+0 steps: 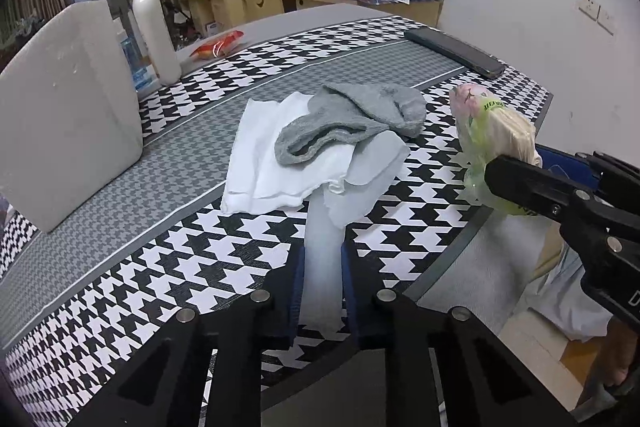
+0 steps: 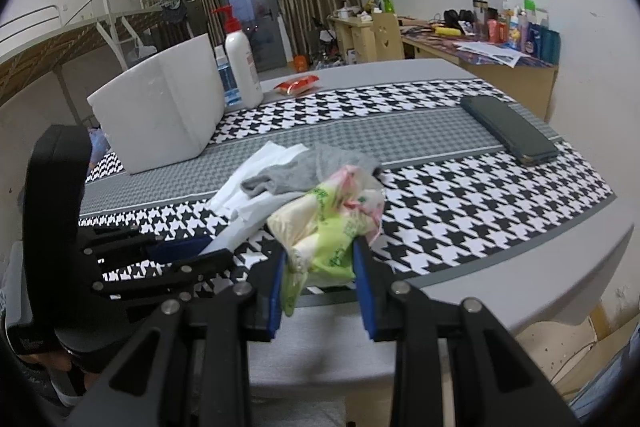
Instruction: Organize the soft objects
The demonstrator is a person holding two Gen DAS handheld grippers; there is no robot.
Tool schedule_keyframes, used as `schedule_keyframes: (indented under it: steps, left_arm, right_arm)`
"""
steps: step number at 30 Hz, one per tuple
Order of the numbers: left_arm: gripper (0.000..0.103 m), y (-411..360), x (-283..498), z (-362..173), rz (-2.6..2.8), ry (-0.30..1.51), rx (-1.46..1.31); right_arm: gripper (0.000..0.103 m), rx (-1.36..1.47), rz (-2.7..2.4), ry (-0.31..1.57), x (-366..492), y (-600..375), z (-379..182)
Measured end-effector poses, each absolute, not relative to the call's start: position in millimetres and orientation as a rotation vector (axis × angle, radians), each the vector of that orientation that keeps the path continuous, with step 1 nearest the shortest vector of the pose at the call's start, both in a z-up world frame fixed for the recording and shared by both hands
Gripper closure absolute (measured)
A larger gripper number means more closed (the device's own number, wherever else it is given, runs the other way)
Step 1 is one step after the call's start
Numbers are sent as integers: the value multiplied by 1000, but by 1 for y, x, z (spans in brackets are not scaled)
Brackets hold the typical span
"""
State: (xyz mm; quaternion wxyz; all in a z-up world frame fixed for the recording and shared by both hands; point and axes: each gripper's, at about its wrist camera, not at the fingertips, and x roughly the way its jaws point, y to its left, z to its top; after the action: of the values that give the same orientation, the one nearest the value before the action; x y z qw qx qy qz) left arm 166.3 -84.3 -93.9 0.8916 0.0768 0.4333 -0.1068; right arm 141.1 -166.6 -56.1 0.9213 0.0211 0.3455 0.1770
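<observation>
The grey sock point(image 1: 352, 123) covers part of the white cloth point(image 1: 264, 163) beneath it.

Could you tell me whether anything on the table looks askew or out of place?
The grey sock lies crumpled across loose white tissues, an untidy pile. The tissue pack in the right gripper looks crushed.

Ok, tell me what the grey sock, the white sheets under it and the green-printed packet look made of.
Grey sock: fuzzy terry-like knit, matte, looped nap visible.
White sheets: thin tissue or nonwoven cloth, probably; soft ragged edges, limp folds.
Green-printed packet: glossy crinkled plastic film over cream tissues, apparently.
</observation>
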Motion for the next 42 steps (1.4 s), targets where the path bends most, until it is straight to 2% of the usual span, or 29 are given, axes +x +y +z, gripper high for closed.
schedule_keyframes:
  steps: [5,42]
  left_arm:
    - [88,-81,163,-90,-236,877,141]
    - [88,-36,100,-12,-295,634,93]
  right_arm:
    - [68,36,371,702,140,-165,-54]
    - [68,6,424,605,130,-139,-18]
